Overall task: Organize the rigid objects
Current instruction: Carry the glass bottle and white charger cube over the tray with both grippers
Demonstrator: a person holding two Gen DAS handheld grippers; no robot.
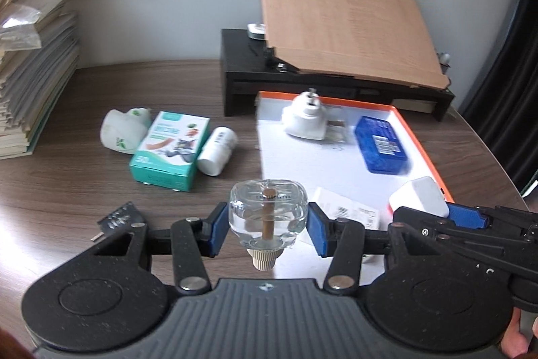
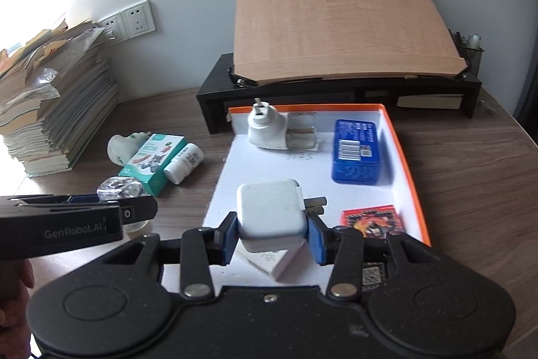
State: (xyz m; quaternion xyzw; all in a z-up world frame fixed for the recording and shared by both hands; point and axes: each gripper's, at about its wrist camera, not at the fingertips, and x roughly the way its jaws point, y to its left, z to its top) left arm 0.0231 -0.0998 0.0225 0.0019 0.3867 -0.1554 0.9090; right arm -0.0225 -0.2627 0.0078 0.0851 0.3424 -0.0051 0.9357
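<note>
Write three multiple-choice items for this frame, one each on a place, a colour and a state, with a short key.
1. Where does the blue box lie?
A. in the orange-rimmed tray
B. on the paper stack
C. on the black shelf

2. What colour is the charger in the right tool?
A. black
B. white
C. green

3. What is the left tool doing?
A. hanging empty
B. gripping the pill bottle
C. bracketing a glass bottle

Key: 1 A, the box sits on the tray's white floor. 2 B, its casing is white between the blue pads. 3 C, the clear bottle sits between both pads.
</note>
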